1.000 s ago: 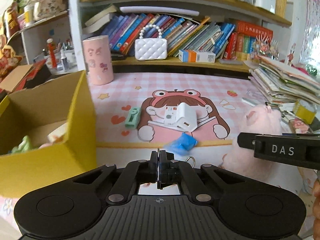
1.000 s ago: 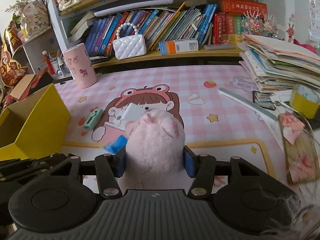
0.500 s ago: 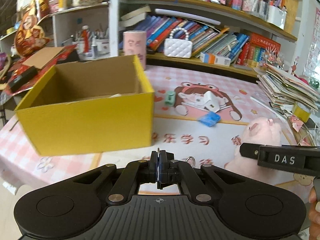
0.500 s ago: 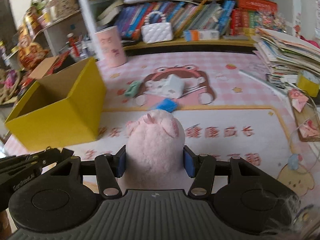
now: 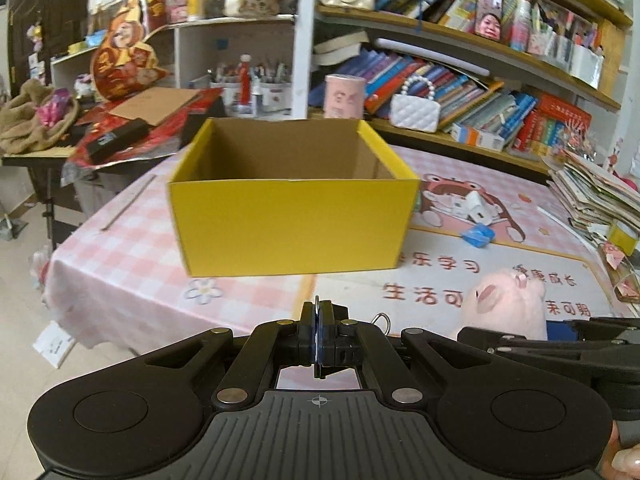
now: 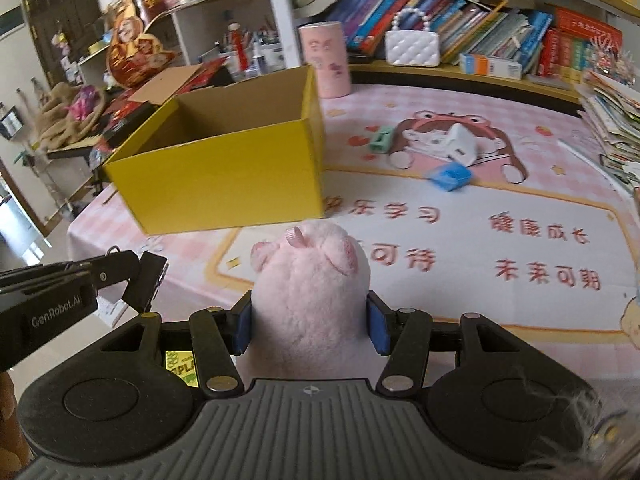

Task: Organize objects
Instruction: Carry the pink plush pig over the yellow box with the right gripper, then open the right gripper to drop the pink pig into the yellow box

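- The right gripper (image 6: 310, 322) is clamping a pink plush pig (image 6: 310, 292), its blue pads (image 6: 243, 326) pressing into the toy's two sides.
- The pig is sitting upright between the fingers with its ears and curled tail pointing toward the yellow box (image 6: 224, 168); it is being held above the mat on the near side of the box, just short of the box's front wall.
- The yellow box is standing open-topped on the pink checked tablecloth (image 5: 132, 240), showing plain brown cardboard inside; whether anything is lying in it cannot be told from these angles.
- The left gripper (image 5: 319, 332) is fully closed with nothing between its fingers, and it is facing the box's front wall from the near side.
- In the right wrist view the left gripper (image 6: 146, 280) is showing to the left of the pig, below the box's near left corner.
- To the right of the box, a small green item (image 6: 381, 139), a white charger (image 6: 462, 144) and a blue packet (image 6: 448, 176) are lying on the cartoon mat (image 6: 480, 216).
- Behind the box a pink cylinder (image 6: 326, 60) is standing upright, and farther right a white quilted handbag (image 6: 412, 46) is sitting on the bookshelf (image 6: 460, 74).
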Available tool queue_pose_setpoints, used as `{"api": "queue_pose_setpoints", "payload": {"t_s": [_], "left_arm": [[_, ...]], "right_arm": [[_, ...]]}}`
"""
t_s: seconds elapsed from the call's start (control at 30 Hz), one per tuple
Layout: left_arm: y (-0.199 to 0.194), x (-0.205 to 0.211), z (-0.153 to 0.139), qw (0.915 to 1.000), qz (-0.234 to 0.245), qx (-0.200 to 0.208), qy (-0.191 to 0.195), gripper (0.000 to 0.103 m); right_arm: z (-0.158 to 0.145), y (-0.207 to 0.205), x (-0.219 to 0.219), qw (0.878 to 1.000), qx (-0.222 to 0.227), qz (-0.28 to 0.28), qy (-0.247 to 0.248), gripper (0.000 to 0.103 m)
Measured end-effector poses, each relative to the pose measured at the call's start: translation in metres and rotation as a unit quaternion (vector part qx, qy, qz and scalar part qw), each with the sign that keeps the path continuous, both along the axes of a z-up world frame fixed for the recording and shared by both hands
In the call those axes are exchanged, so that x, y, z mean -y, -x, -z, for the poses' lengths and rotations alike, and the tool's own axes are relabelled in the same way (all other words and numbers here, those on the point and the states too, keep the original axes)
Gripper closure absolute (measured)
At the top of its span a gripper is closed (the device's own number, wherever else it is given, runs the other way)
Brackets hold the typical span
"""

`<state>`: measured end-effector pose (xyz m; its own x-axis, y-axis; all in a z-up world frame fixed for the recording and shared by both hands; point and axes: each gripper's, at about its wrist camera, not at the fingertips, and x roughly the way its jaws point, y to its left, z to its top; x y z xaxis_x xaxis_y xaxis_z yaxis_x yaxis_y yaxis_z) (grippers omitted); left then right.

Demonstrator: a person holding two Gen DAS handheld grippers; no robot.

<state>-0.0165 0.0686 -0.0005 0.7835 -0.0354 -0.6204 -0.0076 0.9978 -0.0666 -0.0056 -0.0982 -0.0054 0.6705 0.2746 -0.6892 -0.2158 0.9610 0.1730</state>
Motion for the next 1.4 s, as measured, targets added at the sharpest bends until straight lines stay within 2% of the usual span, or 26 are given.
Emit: {"api": "queue_pose_setpoints", "payload": {"t_s": [0.4, 0.87, 1.07, 1.27, 1.4], "left_arm": [[0.023, -0.036, -0.006, 0.9998, 0.002, 0.015, -0.008, 0.103], [0.02, -0.064, -0.024, 0.9987, 0.011, 0.049, -0.004, 0.103], [-0.002, -0.073, -0.043, 0.9967, 0.007, 0.081, 0.003, 0.103], [-0.045, -0.076, -0.064, 0.9937, -0.006, 0.112, 0.005, 0.103], [-0.081, -0.073, -0.069, 0.9925, -0.007, 0.122, -0.002, 0.103]], "right_arm": [[-0.001, 0.025, -0.043, 1.0, 0.008, -0.004, -0.001, 0.051], [-0.013, 0.022, -0.07, 1.0, 0.02, -0.009, 0.011, 0.051], [-0.029, -0.003, -0.075, 0.999, 0.041, -0.01, 0.009, 0.051], [-0.072, -0.057, -0.072, 0.993, 0.114, 0.002, -0.009, 0.051], [-0.092, -0.102, -0.076, 0.989, 0.147, 0.0, -0.02, 0.05]]}}
